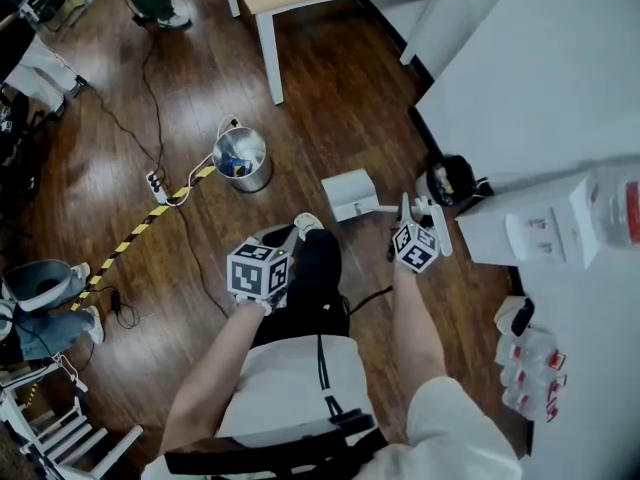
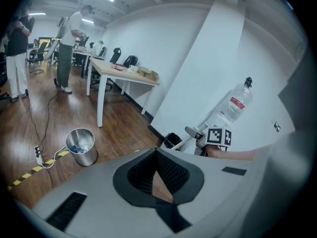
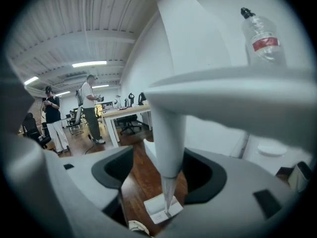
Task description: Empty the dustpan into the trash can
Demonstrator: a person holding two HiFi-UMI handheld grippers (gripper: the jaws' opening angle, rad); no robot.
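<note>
Open floor (image 1: 330, 118) to trash can (image 1: 241, 158) — power strip (image 1: 155, 183) beside.

Soft overhead light, fisheye warp, dark corners.

Dressed in a white short-sleeved shirt (image 1: 290, 388) and black trousers (image 1: 315, 283), with a pale shoe (image 1: 308, 224) at the far end. Crossed at the near edge by a dark strap (image 1: 260, 456), with a thin black cable (image 1: 321, 360) down the shirt front. Topped on the left tongs (image 2: 156, 155) by a cube (image 1: 260, 271) of black-and-white square markers, and likewise on the right tongs (image 3: 158, 170) by a second cube (image 1: 415, 246). Smooth pale grey shells on both tongs, set with curved black pads (image 2: 173, 175), finely ribbed on the left pair, plus small black rectangular slots (image 2: 69, 209).
</note>
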